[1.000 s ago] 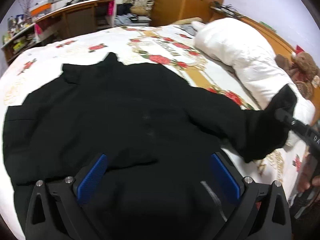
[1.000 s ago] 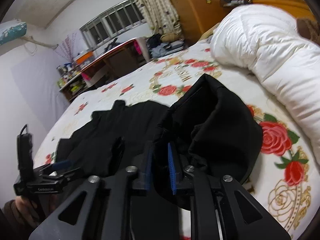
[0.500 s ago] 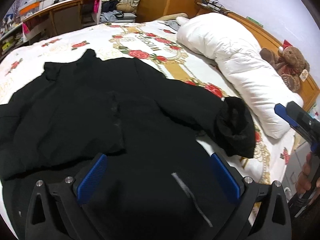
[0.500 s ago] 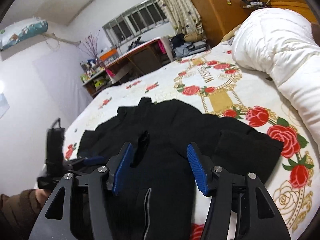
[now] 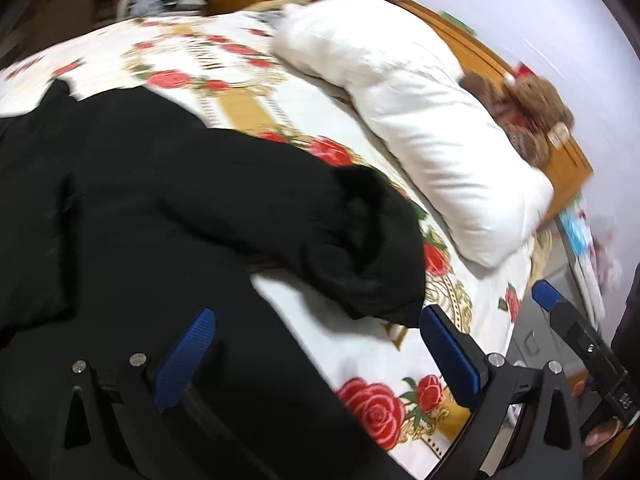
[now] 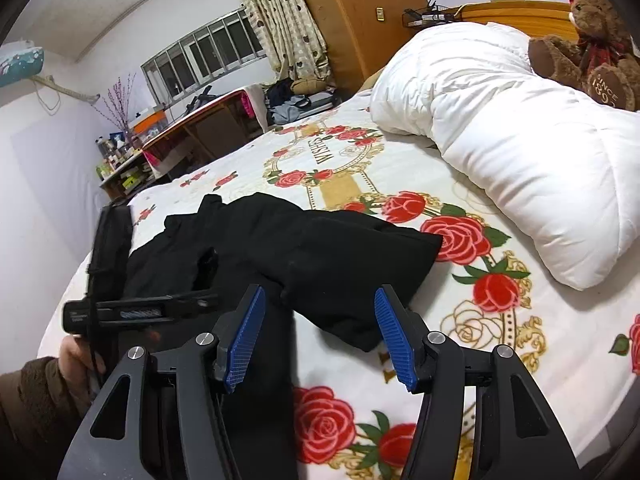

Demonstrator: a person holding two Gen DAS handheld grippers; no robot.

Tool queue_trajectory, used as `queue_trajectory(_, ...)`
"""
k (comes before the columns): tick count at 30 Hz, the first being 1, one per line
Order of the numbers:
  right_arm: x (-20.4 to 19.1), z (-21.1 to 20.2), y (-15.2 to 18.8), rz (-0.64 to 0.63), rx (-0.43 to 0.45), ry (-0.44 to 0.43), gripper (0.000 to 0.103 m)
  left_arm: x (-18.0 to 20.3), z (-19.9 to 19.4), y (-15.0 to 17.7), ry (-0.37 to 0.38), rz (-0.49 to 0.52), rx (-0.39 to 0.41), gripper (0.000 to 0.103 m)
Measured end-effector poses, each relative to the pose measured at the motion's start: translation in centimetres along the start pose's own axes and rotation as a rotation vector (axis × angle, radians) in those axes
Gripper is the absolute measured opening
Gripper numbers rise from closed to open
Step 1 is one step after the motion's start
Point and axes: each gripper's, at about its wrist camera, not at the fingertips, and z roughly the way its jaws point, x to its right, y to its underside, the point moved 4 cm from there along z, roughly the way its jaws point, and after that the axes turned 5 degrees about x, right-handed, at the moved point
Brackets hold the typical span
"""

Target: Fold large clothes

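Since a second ago the right gripper [image 6: 318, 334] let go of the sleeve [image 6: 356, 268], which now lies bunched on the bed [image 6: 500, 344]. Left gripper [image 5: 316, 354] hovers wide open and empty over the black garment [image 5: 140, 208], probably lining up a fold. Right gripper's spread and empty too. No containers in sight.

- Bare rose-print bed [image 6: 500, 344] lies between the black garment [image 6: 320, 256] and the white duvet [image 6: 520, 152].
- The duvet bulks along the headboard side, a teddy bear [image 6: 592, 44] upon it.
- Left gripper [image 6: 140, 312] hangs over the garment's near edge.
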Motion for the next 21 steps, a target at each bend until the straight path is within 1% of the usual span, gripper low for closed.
queue_trajectory(1, 0.3, 0.0, 0.0, 0.013, 0.002, -0.002, 0.058, 0.4, 0.6, -0.1, 0.008, 0.002, -0.011, 0.103)
queue_trajectory(3, 1.0, -0.1, -0.1, 0.034, 0.012, -0.008, 0.058, 1.0, 2.2, -0.5, 0.044, -0.028, -0.039, 0.103)
queue_trajectory(5, 1.4, -0.3, 0.1, 0.039, 0.021, -0.003, 0.059, 1.5, 3.5, -0.9, 0.048, -0.035, -0.058, 0.103)
queue_trajectory(8, 2.2, -0.3, 0.1, 0.055, 0.031, -0.003, 0.059, 2.5, 5.1, -1.0, 0.006, 0.017, -0.061, 0.102)
queue_trajectory(10, 2.7, -0.3, 0.3, 0.067, 0.031, -0.001, 0.059, 2.9, 5.9, -1.1, 0.004, 0.041, -0.053, 0.098)
queue_trajectory(11, 2.8, -0.2, 0.3, 0.073, 0.032, 0.000, 0.059, 3.1, 6.3, -1.1, 0.004, 0.048, -0.051, 0.098)
queue_trajectory(13, 3.3, -0.2, 0.5, 0.089, 0.033, 0.000, 0.059, 3.2, 7.2, -1.3, -0.013, 0.042, -0.052, 0.088)
queue_trajectory(14, 3.4, -0.1, 0.5, 0.092, 0.034, 0.000, 0.059, 3.1, 7.5, -1.4, -0.011, 0.030, -0.043, 0.088)
queue_trajectory(17, 3.9, -0.1, 0.6, 0.102, 0.038, 0.009, 0.059, 2.7, 8.7, -1.4, -0.020, -0.011, -0.064, 0.081)
queue_trajectory(19, 4.1, -0.1, 0.7, 0.112, 0.040, 0.007, 0.059, 2.8, 9.1, -1.3, -0.017, -0.007, -0.068, 0.070)
queue_trajectory(21, 4.3, -0.1, 0.8, 0.123, 0.043, 0.005, 0.059, 3.0, 9.2, -1.4, -0.036, 0.016, -0.067, 0.067)
